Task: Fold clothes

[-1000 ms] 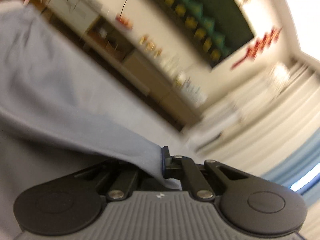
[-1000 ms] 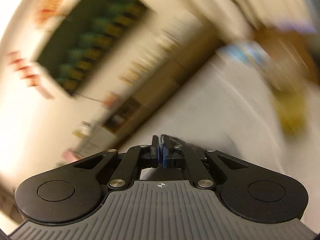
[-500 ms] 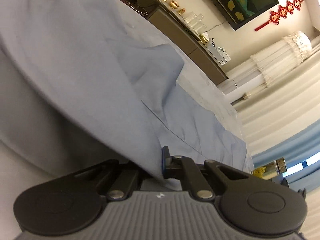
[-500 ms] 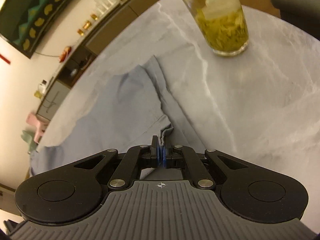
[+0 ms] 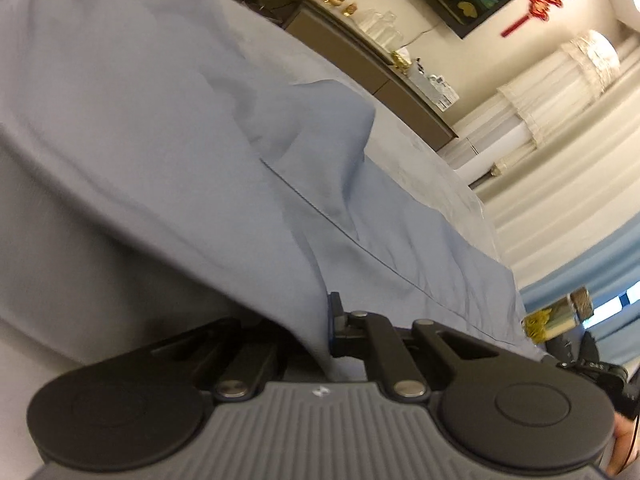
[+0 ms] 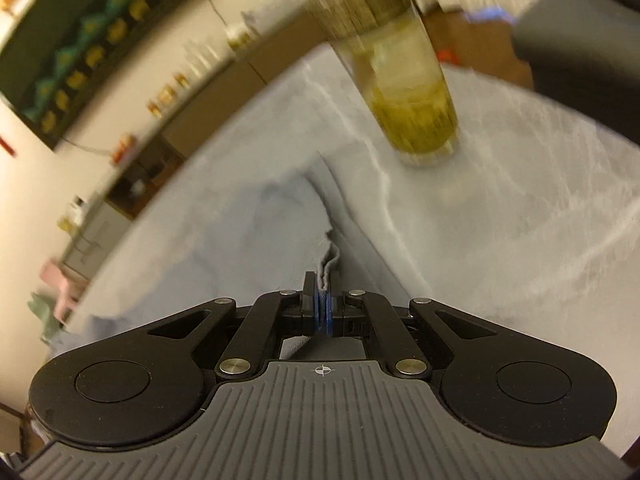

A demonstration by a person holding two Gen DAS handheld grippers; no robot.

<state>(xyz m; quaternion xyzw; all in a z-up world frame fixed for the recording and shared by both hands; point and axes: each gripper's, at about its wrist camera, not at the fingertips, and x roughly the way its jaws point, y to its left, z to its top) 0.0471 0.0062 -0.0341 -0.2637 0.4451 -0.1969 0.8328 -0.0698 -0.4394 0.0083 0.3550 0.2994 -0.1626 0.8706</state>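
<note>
One blue-grey garment lies spread on the marble bench, and two grippers have it: the left gripper is just starting to ease its fingers apart with cloth between them. The right gripper has fingers clamped tight on a folded edge, one glass of green tea standing near.

Dim warm indoor light, fisheye-bent edges, right view motion-blurred.

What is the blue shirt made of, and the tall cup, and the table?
Blue shirt: looks like thin woven cloth, matte; it creases and drapes softly. Tall cup: probably clear glass, since the yellow-green drink shows through. Table: grey with white veins, like marble, perhaps only a print.
</note>
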